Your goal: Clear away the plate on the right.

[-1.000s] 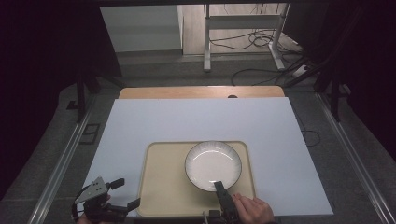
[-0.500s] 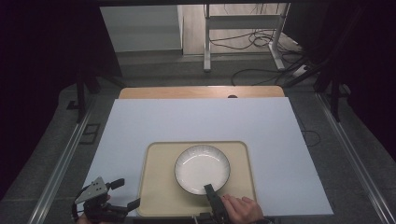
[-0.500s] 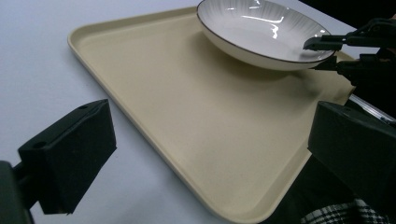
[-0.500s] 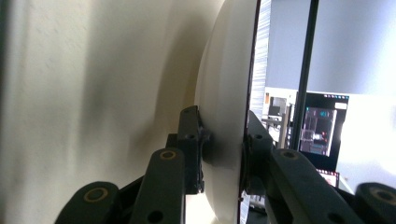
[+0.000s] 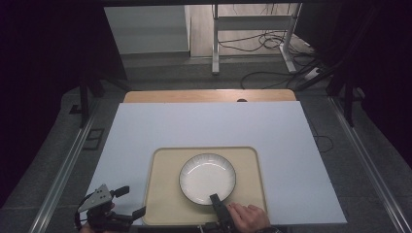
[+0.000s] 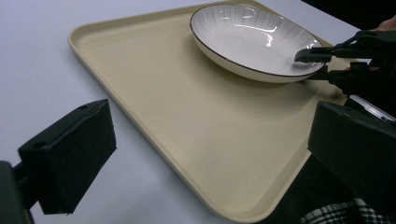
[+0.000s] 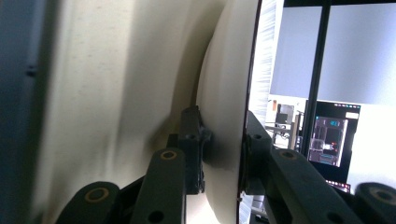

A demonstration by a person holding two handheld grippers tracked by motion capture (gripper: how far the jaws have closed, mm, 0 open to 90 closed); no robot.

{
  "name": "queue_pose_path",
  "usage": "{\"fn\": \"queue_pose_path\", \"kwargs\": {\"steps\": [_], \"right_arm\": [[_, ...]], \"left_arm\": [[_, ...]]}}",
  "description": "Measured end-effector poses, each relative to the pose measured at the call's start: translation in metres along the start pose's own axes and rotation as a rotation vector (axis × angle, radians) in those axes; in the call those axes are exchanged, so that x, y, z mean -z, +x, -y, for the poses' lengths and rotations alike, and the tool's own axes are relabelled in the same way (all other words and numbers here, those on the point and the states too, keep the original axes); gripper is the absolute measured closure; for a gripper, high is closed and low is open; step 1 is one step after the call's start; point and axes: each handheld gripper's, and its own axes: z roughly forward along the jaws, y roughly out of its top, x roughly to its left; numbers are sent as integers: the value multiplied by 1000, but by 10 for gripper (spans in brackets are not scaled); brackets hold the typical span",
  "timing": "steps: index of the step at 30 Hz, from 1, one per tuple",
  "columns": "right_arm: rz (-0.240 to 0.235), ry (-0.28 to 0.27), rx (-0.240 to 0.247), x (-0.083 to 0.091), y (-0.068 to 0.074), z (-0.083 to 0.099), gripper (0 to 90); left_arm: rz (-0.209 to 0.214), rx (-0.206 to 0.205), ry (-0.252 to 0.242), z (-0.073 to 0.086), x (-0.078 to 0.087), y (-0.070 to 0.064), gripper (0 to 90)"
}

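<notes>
White bowl (image 5: 207,178) with dark rim sits on beige tray (image 5: 165,204), near edge of the white desk (image 5: 204,126). Right claw (image 5: 214,198) clamped on bowl's near rim, one jaw inside, one outside, hand (image 5: 248,217) behind it. Left claw (image 5: 128,202) hangs spread apart, holding nothing, just beside tray's left edge.

Black tongs (image 7: 224,149) with round pivot holes; left tongs (image 5: 119,204) (grey three-cornered plate); seemingly plaid sleeve (image 6: 341,215).
</notes>
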Motion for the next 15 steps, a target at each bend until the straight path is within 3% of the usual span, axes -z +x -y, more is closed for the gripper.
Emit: {"fn": "queue_pose_path", "kwargs": {"steps": [2, 4, 5, 6, 8, 9, 15], "right_arm": [[-23, 29, 3, 0, 0, 0, 762], [-36, 11, -15, -3, 2, 3, 760], [-39, 39, -4, -2, 1, 3, 761], [-40, 15, -17, -4, 2, 4, 759], [-50, 20, -30, -4, 1, 5, 748], [-16, 62, -20, -1, 0, 3, 743], [-12, 54, -53, -1, -1, 6, 704]], "left_arm": [[0, 0, -1, 0, 0, 0, 8], [0, 1, -2, 0, 0, 0, 7], [1, 1, -1, 0, 0, 0, 7], [1, 1, -1, 0, 0, 0, 8], [1, -1, 1, 0, 0, 0, 8], [1, -1, 1, 0, 0, 0, 8], [1, 0, 2, 0, 0, 0, 7]]}}
